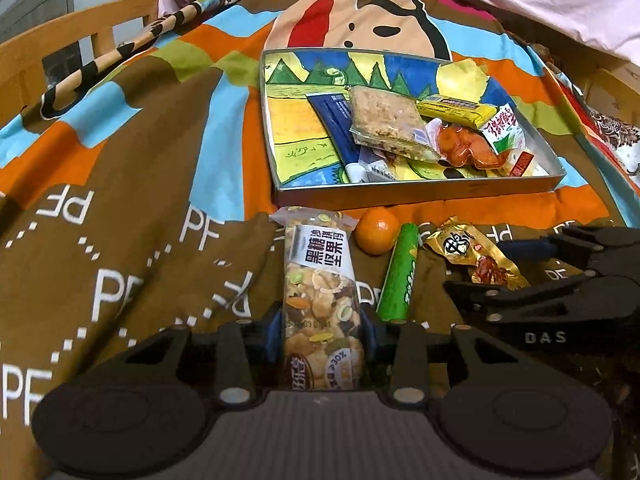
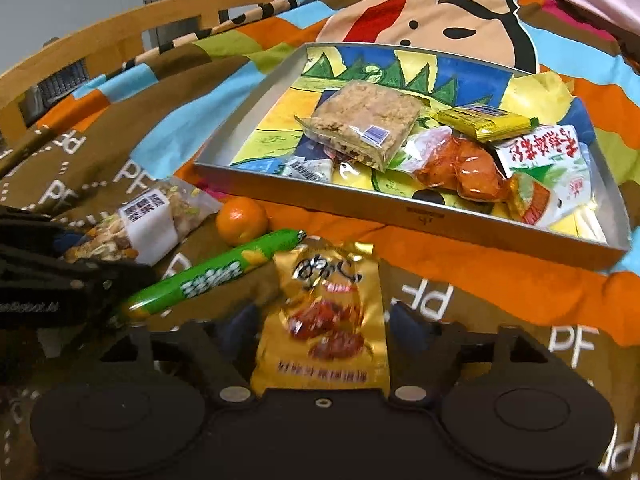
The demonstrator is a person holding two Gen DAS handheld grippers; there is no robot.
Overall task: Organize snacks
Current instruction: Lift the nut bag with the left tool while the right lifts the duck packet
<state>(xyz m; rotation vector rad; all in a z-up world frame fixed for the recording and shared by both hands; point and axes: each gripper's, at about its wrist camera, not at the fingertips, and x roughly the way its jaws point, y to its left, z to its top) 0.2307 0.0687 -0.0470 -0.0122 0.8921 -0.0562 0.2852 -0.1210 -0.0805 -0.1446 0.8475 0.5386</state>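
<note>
The left gripper [image 1: 323, 336] pinched the nut-mix pack [image 1: 320, 300], long axis toward the tray's near edge [image 1: 416, 196]; the right gripper [image 2: 323, 324] stood spread around the gold packet [image 2: 326, 320]

One tray [image 1: 416, 194], one tangerine [image 1: 377, 230], two grippers [image 1: 324, 336].

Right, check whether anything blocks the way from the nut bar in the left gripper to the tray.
The left gripper is shut on the nut bar. Nothing visible stands between it and the tray straight ahead, only bedcover. The near left of the tray floor is free; the tangerine lies off to the right.
</note>
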